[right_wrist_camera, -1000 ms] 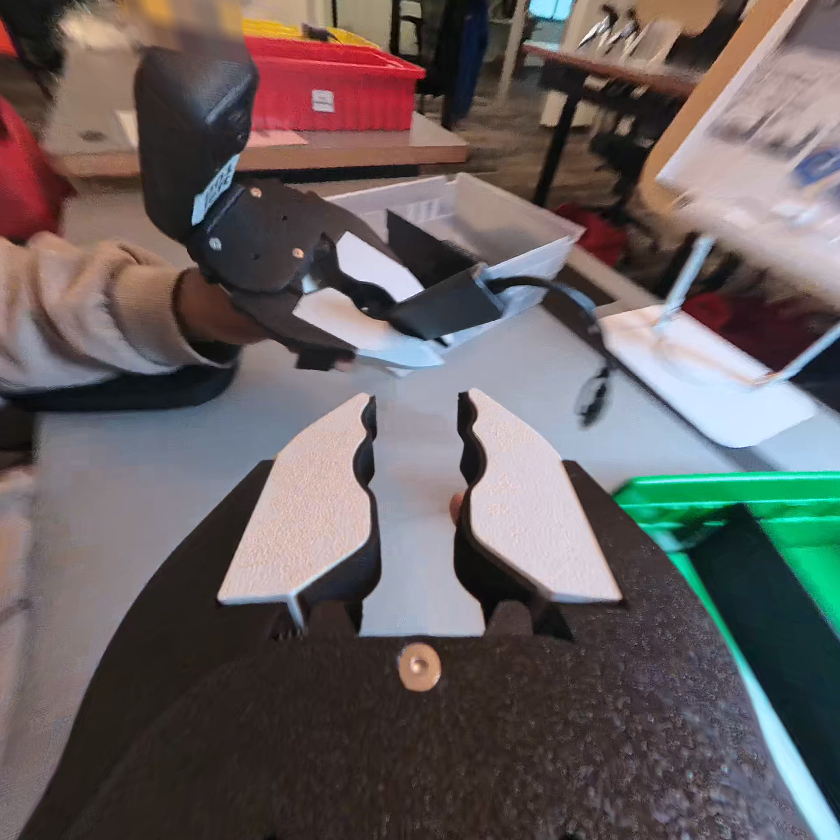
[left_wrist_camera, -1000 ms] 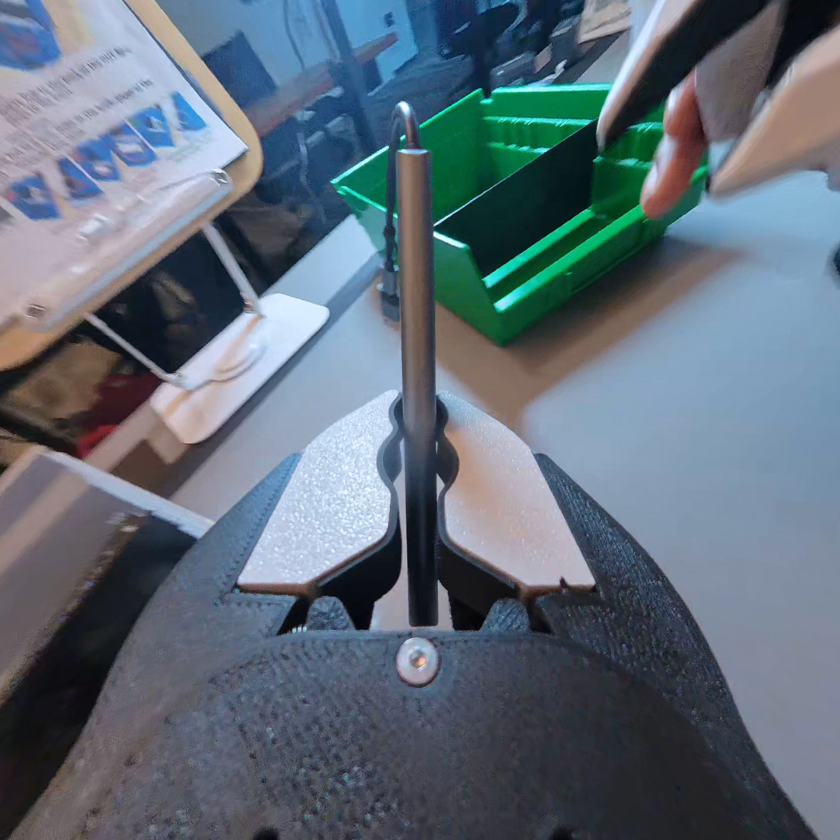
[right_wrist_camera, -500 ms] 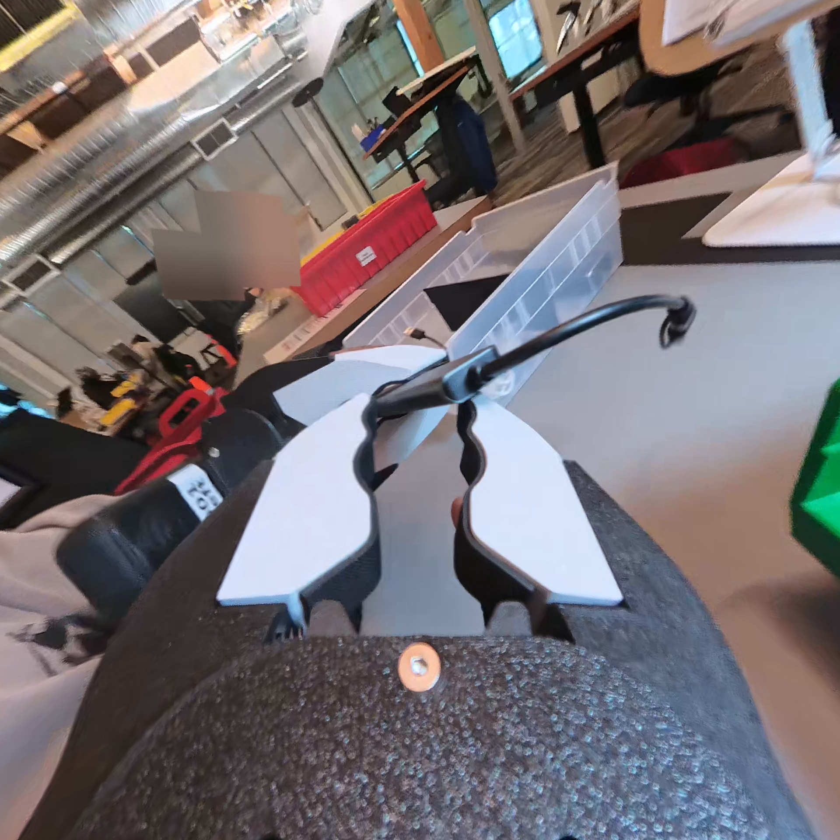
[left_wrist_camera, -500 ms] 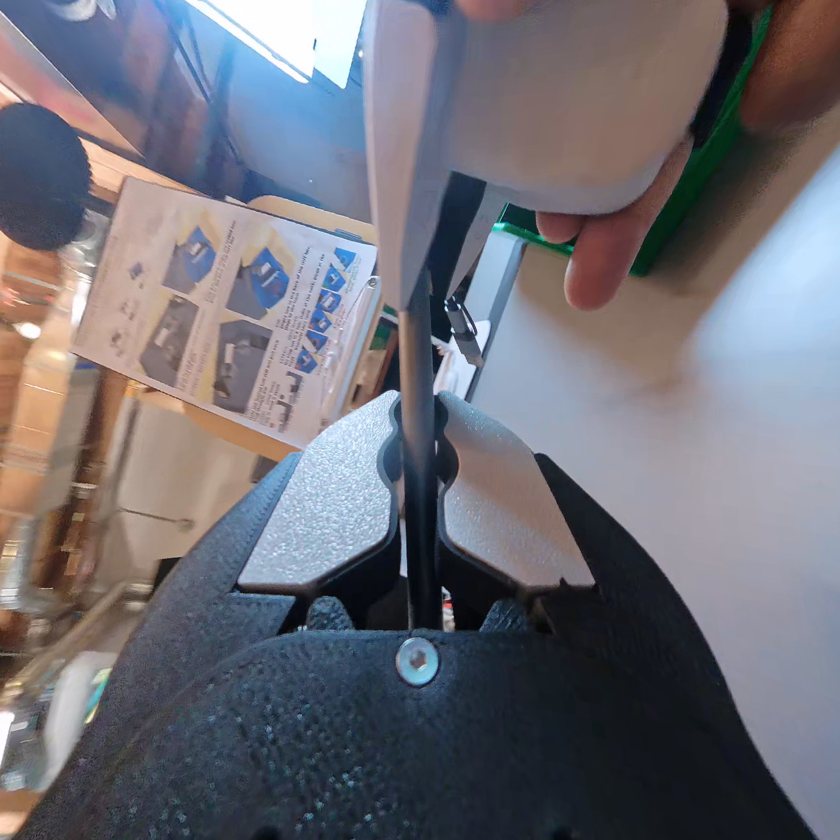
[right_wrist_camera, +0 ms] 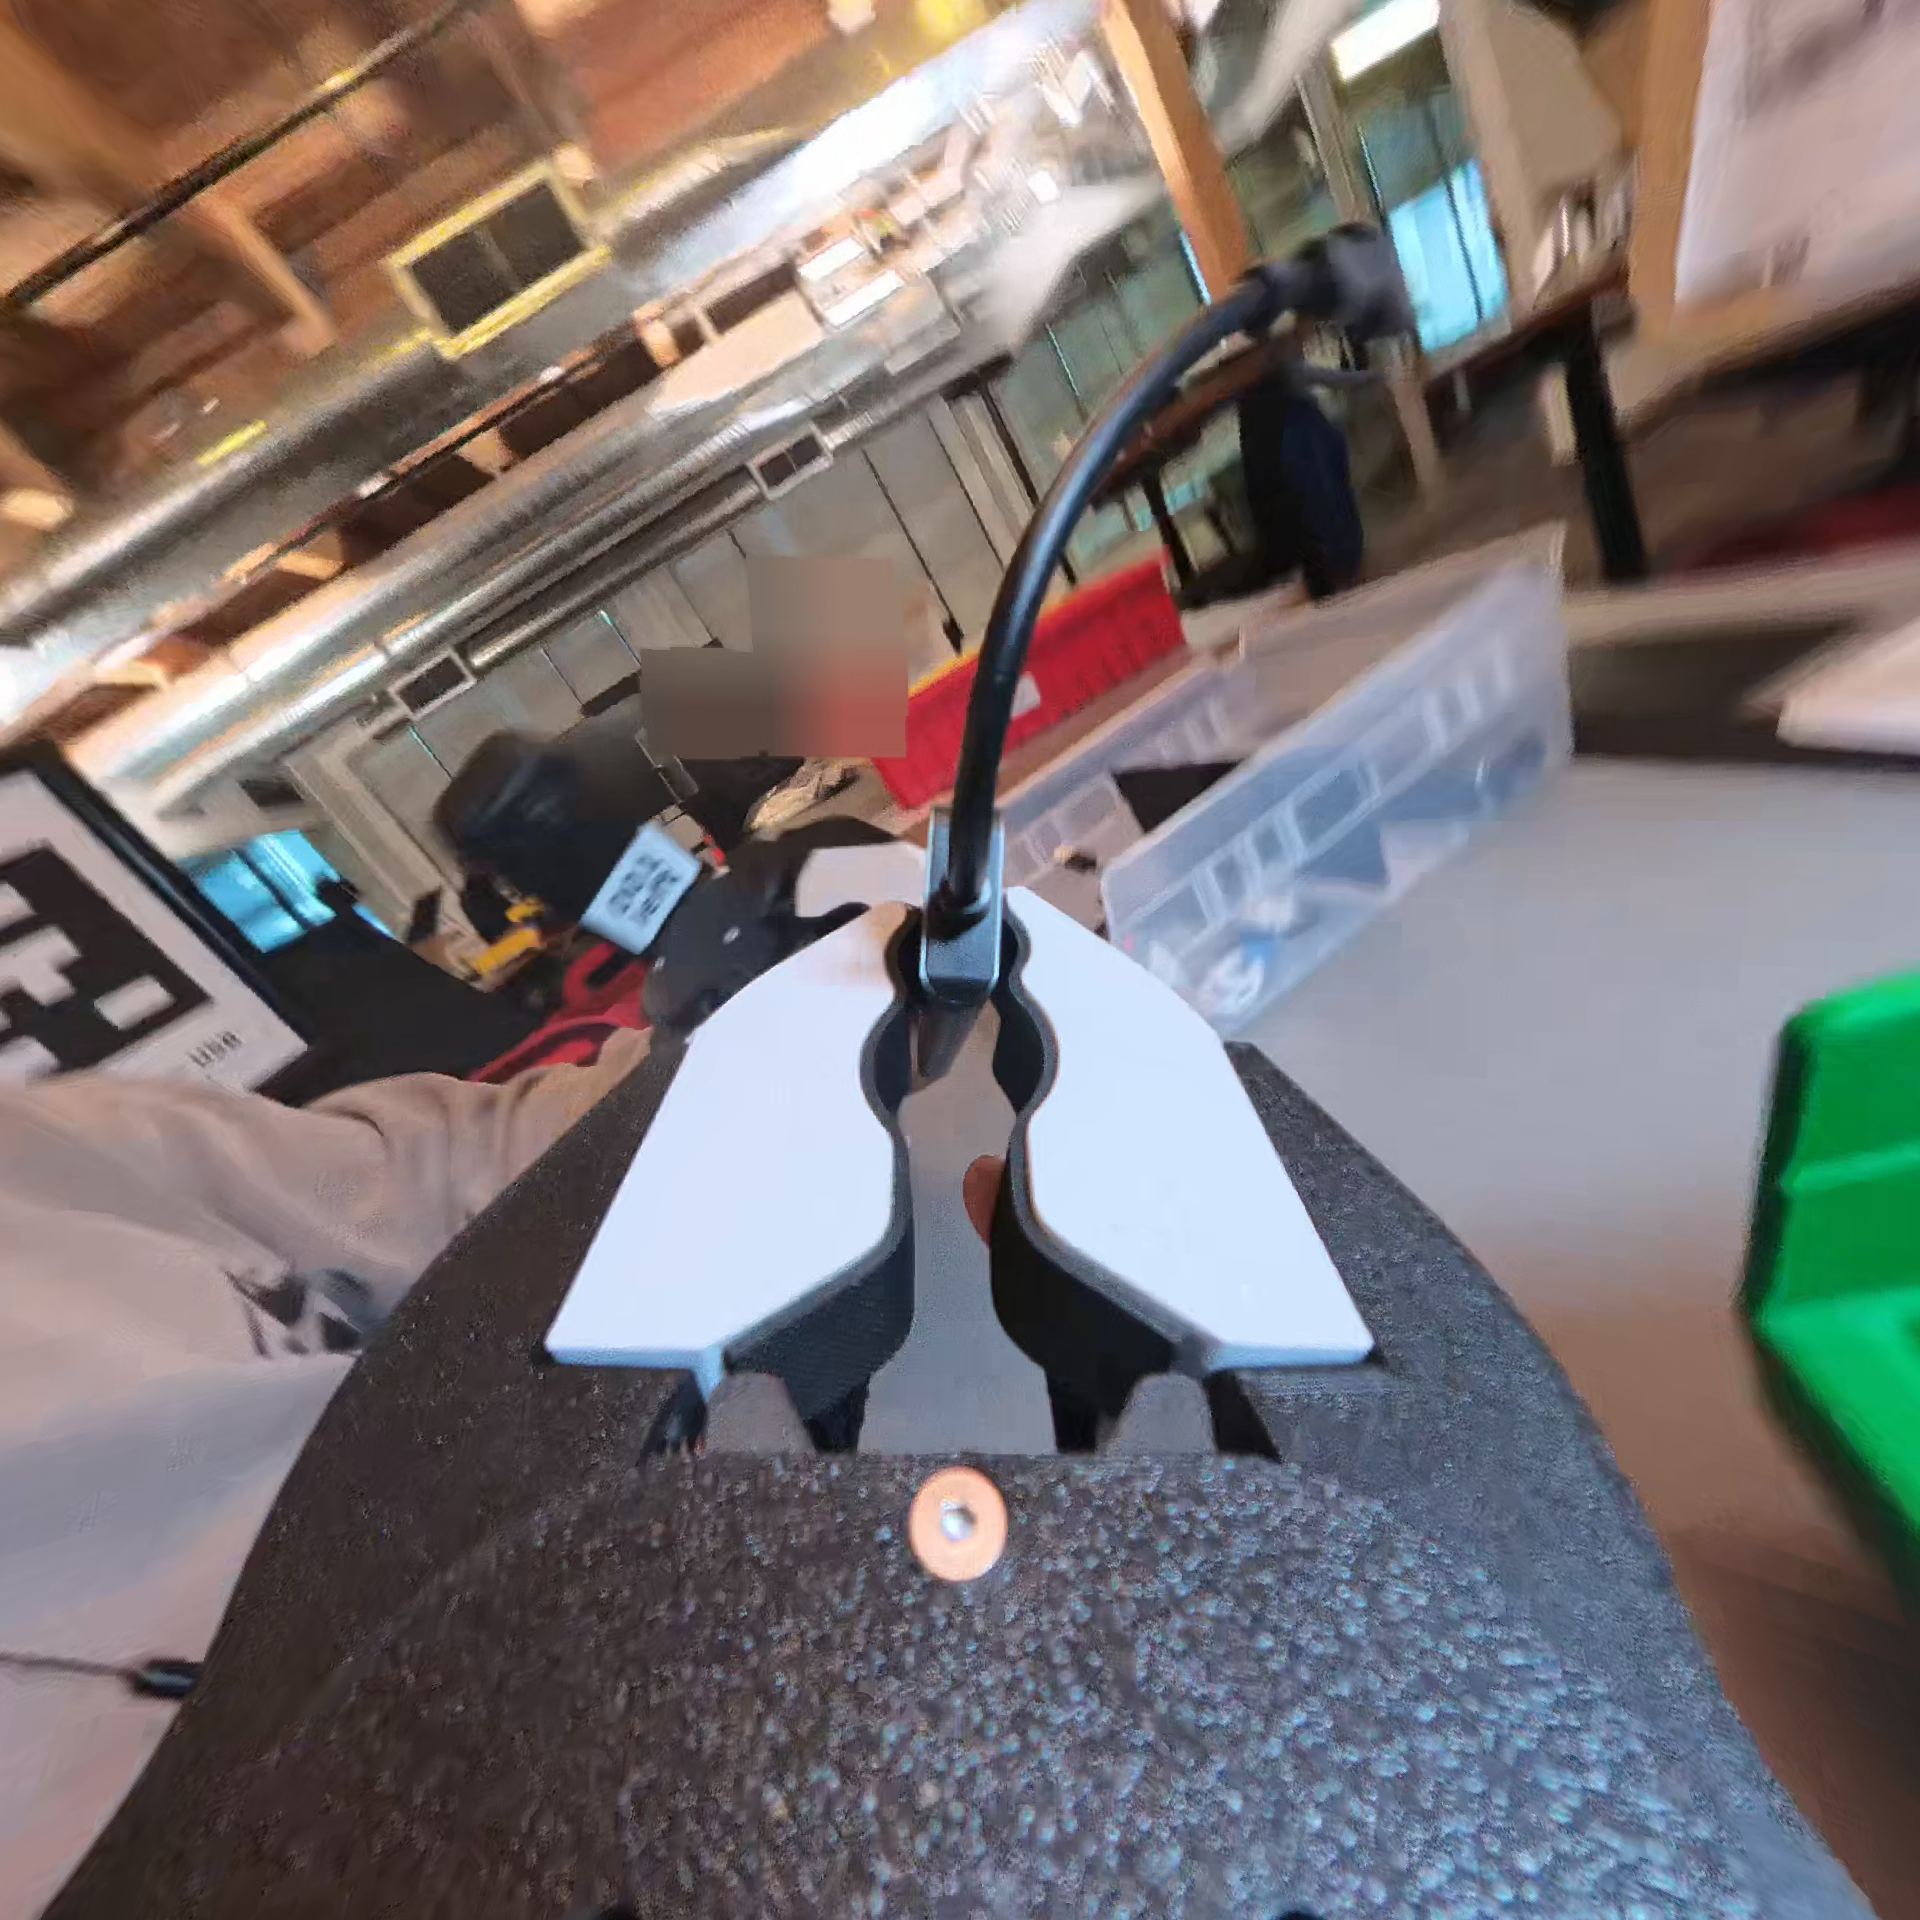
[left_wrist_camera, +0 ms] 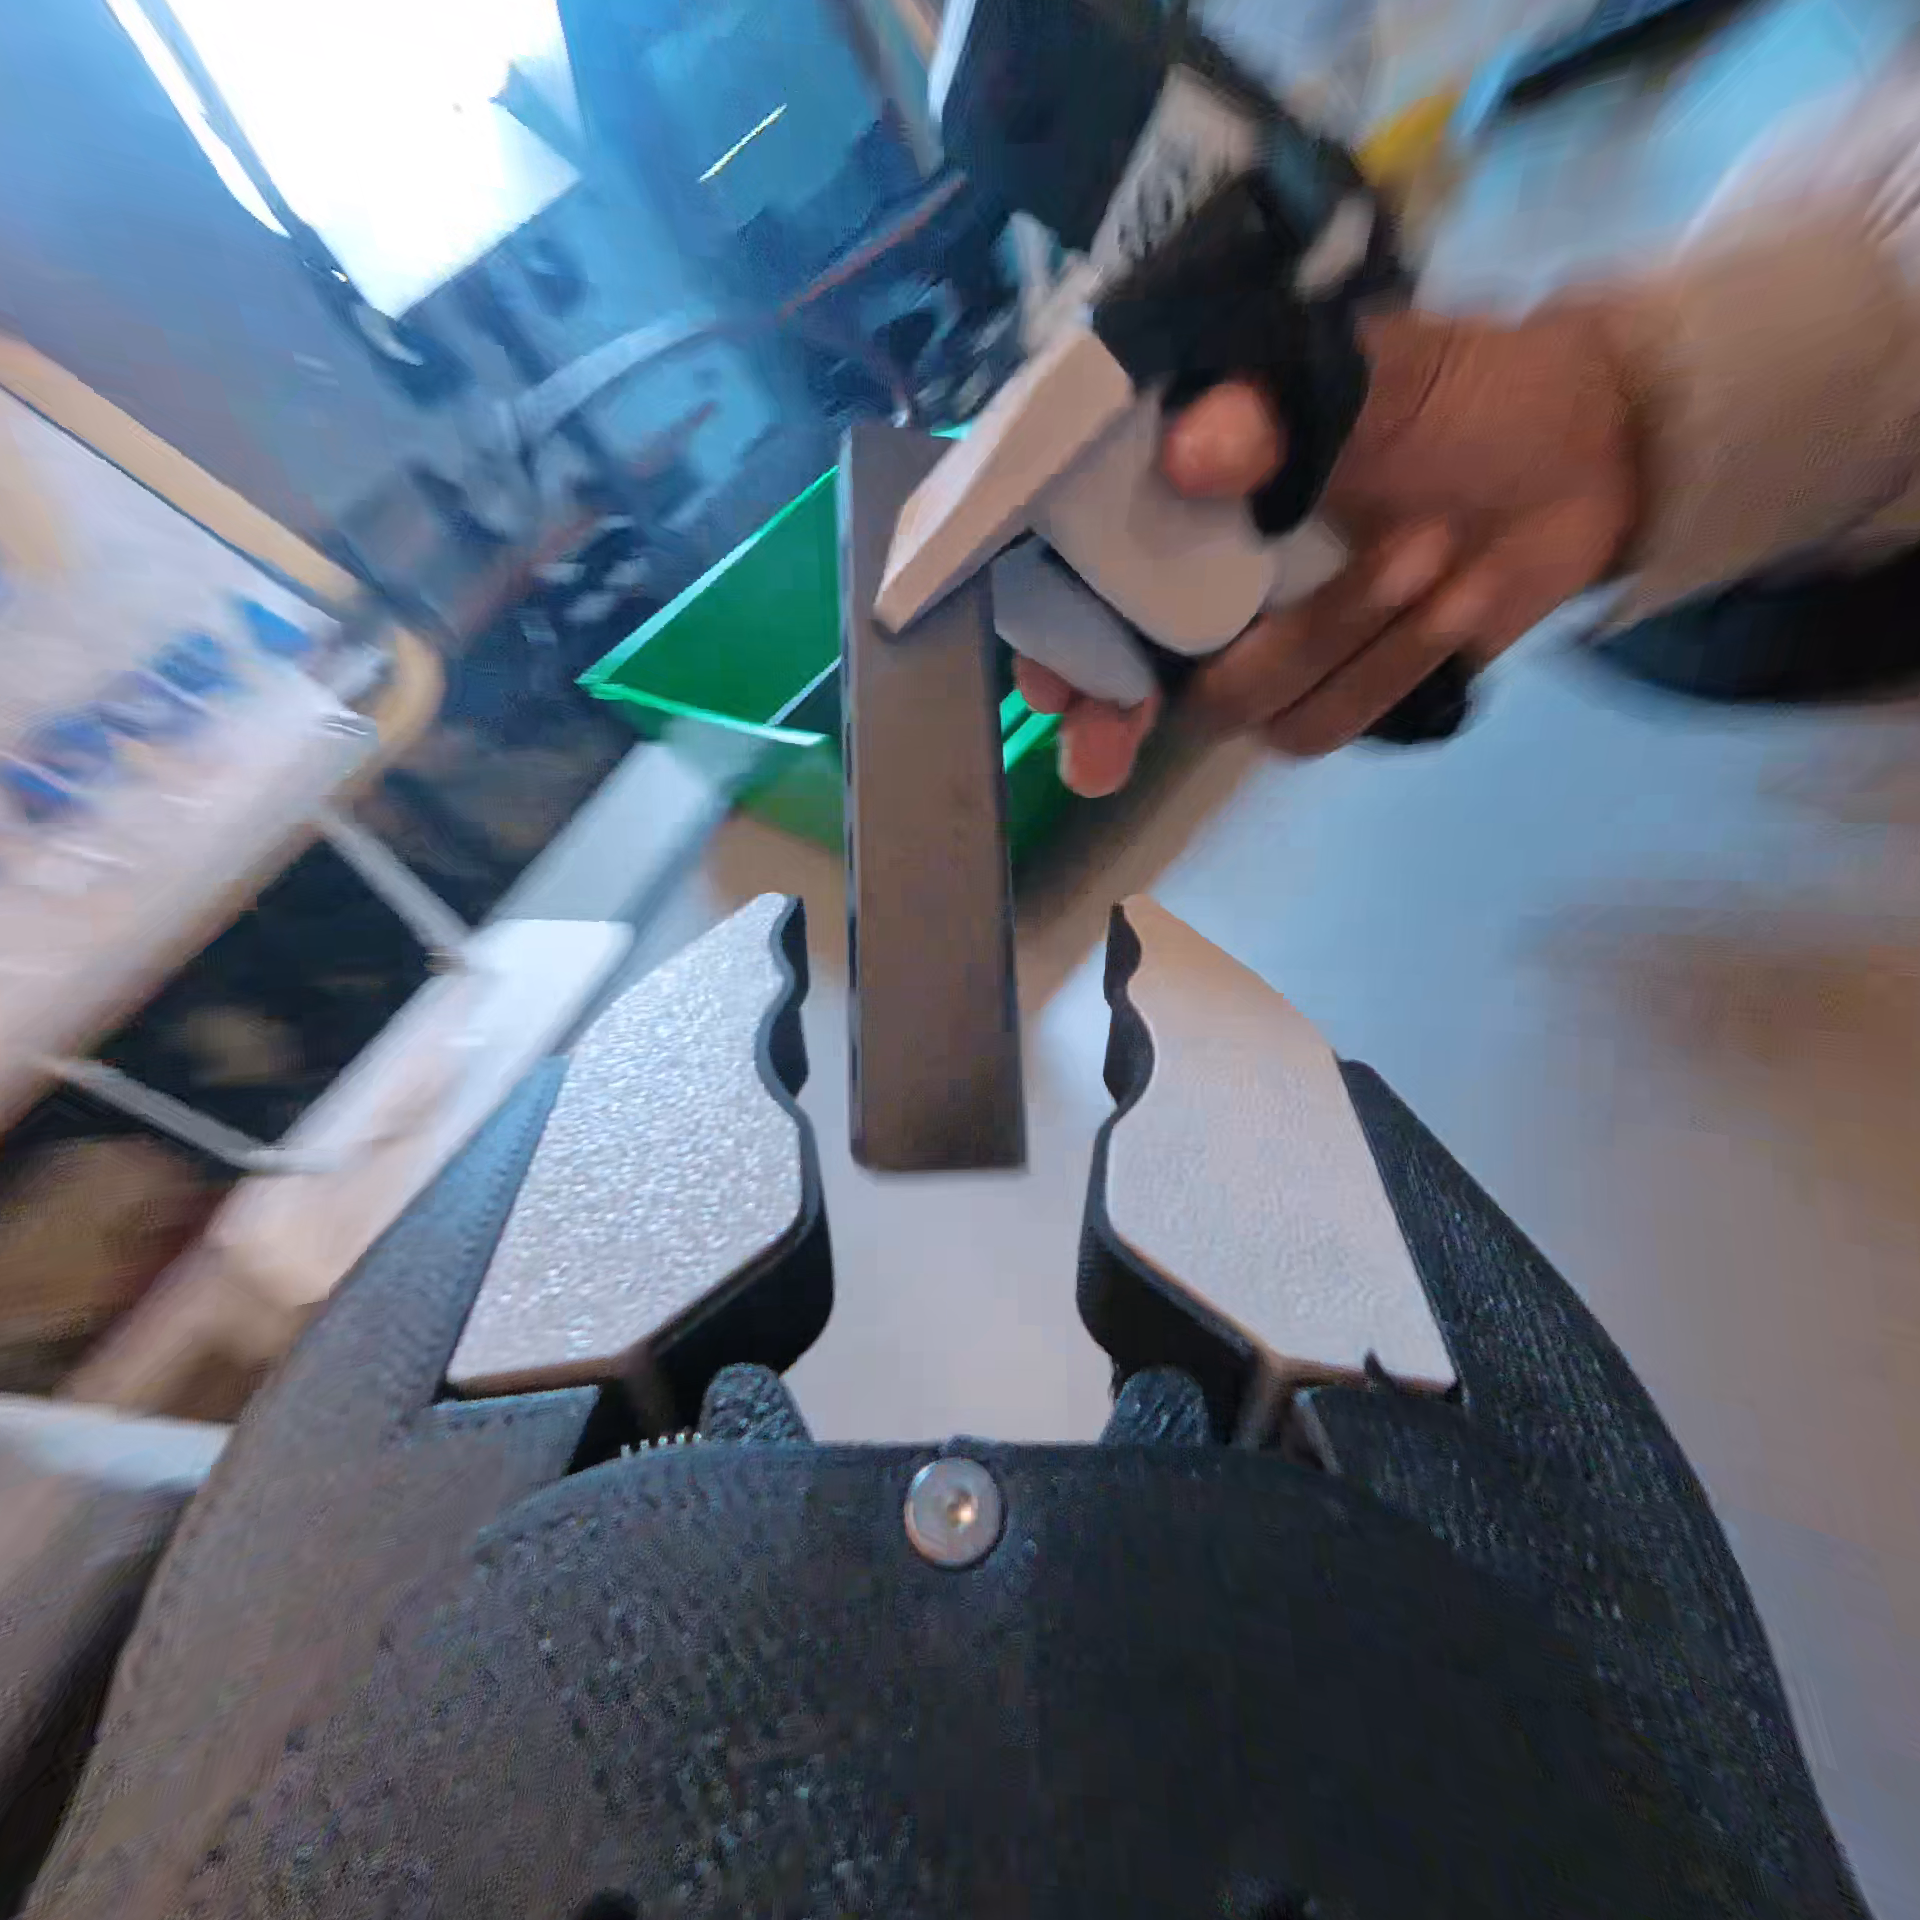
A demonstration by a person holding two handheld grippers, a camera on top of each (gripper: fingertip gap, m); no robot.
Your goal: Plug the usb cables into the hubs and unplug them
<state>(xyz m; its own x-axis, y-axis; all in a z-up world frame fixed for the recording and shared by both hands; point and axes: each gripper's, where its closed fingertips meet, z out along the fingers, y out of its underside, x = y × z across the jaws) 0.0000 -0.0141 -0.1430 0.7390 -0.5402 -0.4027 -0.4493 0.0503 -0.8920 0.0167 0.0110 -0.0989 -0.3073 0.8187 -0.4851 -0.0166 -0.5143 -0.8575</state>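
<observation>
Hub [left_wrist_camera: 930,831] first: a slim dark bar, hanging in the air between the two tools, its near end lying in the gap of the left tool [left_wrist_camera: 954,1023] without touching either finger; that tool stands spread wide and grips nothing. Its far end is pinched by the right tool [right_wrist_camera: 958,971], whose fingers are drawn in around the end cap where the short black cable [right_wrist_camera: 1023,582] leaves it; the cable arcs up and away, its plug blurred at the top. So the hub sits with the right side alone, well above the bench [left_wrist_camera: 1558,1039]; I'd say this is a hand-over or a re-gripping, with no plugging begun yet.

Next, I reckon, the hub wants turning so its row of ports faces a free tool, then a cable end must be fetched; the empty left tool seems the natural one for that, though it must back off along the bar without knocking it, since the hold at one tip looks light and the bar could swing.

Round about: a green bin [left_wrist_camera: 748,665] just behind the hub, a clear plastic bin [right_wrist_camera: 1351,810] farther back, a red crate [right_wrist_camera: 1039,665] beyond, and a printed sheet on a stand [left_wrist_camera: 156,644] off to the side; both views are smeared, so finer detail escapes me.
</observation>
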